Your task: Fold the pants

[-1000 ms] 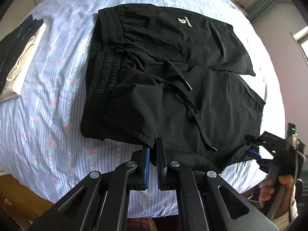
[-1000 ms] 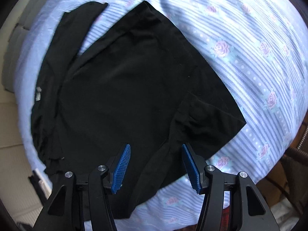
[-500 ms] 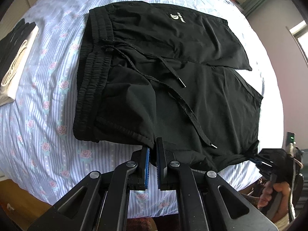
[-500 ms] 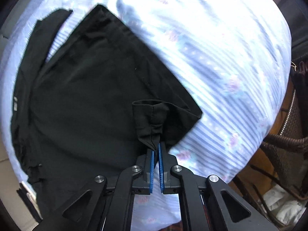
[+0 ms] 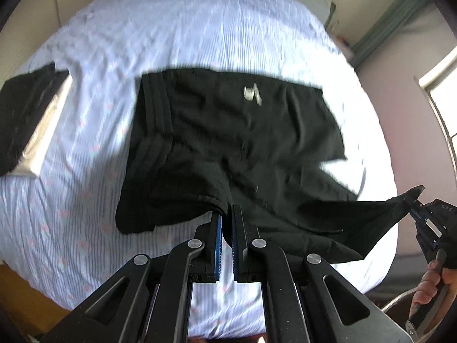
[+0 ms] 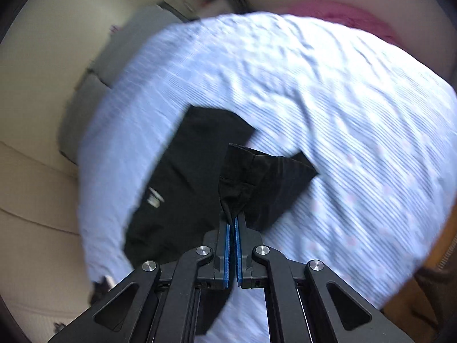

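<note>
We see black shorts (image 5: 234,131) on the bed (image 5: 200,28), near edge lifted off the striped sheet, far half lying flat with its logo (image 5: 252,94) up. Left gripper (image 5: 226,220): pads pressed together, pinching the waistband-side corner. Right gripper (image 6: 232,223): pads pressed together on a bunched leg hem, which hangs taut from it. Folded dark clothes (image 5: 25,114) lie at the bed's left edge, well apart. Frames are motion-blurred.

The shorts (image 5: 228,131) lie on the bed (image 5: 200,28) — near edge lifted by both grippers, left gripper (image 5: 225,217) beside the waistband, right gripper (image 5: 414,208) at the hem; folded clothes (image 5: 25,114) sit far left
</note>
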`<state>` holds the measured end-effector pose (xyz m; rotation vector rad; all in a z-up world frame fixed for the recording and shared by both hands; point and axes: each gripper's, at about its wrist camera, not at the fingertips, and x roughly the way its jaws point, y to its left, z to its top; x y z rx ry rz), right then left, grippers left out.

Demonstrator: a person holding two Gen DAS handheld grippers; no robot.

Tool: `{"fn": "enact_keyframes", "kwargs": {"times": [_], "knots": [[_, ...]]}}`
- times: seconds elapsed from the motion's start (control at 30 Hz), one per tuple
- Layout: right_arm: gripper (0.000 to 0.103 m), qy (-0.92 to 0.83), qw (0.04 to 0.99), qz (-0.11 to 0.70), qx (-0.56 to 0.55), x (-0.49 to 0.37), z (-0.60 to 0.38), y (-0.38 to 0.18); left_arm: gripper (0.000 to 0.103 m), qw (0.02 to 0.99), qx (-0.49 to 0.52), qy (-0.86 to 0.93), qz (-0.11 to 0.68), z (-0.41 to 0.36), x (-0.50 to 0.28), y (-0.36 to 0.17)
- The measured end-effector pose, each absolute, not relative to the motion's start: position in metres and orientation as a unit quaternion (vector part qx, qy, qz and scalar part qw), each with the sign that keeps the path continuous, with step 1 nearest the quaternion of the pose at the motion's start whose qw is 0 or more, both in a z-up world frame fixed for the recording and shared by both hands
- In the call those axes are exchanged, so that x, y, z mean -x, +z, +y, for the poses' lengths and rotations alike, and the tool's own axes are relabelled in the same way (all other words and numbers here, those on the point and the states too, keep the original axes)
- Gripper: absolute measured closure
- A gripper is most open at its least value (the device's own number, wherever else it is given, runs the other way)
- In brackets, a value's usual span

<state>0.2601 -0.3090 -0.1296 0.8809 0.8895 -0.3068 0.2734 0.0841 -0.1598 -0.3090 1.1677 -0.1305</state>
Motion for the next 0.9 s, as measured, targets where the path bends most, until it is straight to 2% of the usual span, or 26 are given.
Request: {"fn": "enact_keyframes", "kwargs": {"times": [0.13, 0.4, 0.53, 0.77, 0.87, 0.9], "knots": [[0.099, -0.107, 0.813, 0.360, -0.446, -0.312, -0.307, -0.097, 0.096, 0.836, 0.157, -0.055, 0.523, 0.086, -0.302, -0.134], [0.099, -0.063, 0.829, 0.343, -0.437, -0.417, -0.293, -0.095, 0.096, 0.851, 0.168, -0.017, 0.497, 0.098, -0.398, -0.130], [0.099, -0.059, 0.827, 0.373, -0.417, -0.503, -0.287, -0.127, 0.096, 0.849, 0.148, 0.000, 0.507, 0.104, -0.457, -0.151], [0.099, -0.076, 0.821, 0.428, -0.370, -0.573, -0.284, -0.174, 0.101, 0.836, 0.108, 0.034, 0.537, 0.113, -0.530, -0.197], [0.097, -0.071, 0.803, 0.468, -0.363, -0.598, -0.278, -0.197, 0.098, 0.834, 0.092, 0.051, 0.542, 0.117, -0.548, -0.209], [0.092, -0.073, 0.801, 0.473, -0.359, -0.600, -0.277, -0.200, 0.091, 0.834, 0.093, 0.054, 0.541, 0.120, -0.552, -0.210]]}}
